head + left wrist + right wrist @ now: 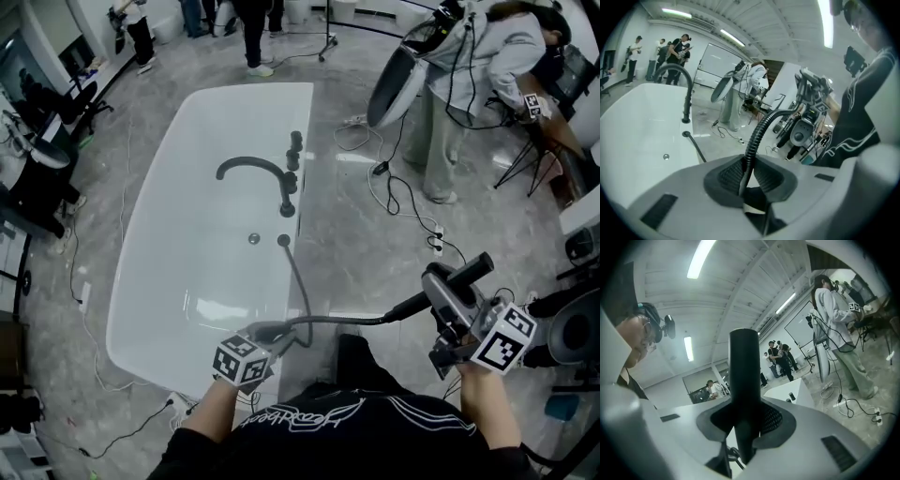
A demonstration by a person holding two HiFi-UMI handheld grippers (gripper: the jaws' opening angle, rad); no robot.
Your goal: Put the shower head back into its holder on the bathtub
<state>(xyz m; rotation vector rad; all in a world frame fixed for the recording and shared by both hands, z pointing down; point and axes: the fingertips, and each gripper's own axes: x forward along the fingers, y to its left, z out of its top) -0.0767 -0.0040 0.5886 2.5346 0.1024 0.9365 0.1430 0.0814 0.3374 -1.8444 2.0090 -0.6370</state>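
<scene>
The white bathtub (150, 187) lies ahead, with a curved black faucet (258, 171) and black fittings (294, 150) on its right deck. A black ribbed hose (302, 281) leaves the deck and runs to my left gripper (272, 333), which is shut on it near the tub's near corner. In the left gripper view the hose (759, 131) rises from between the pads of my left gripper (745, 176). From there the hose runs right to the black shower head (469, 272). My right gripper (448, 300) is shut on its handle (744, 371), held off the tub over the floor.
A person in grey (469, 84) stands at the right beside a round reflector (396, 84). Cables and a power strip (436, 242) lie on the marble floor right of the tub. Stands and gear crowd the right edge; more people stand beyond the tub's far end.
</scene>
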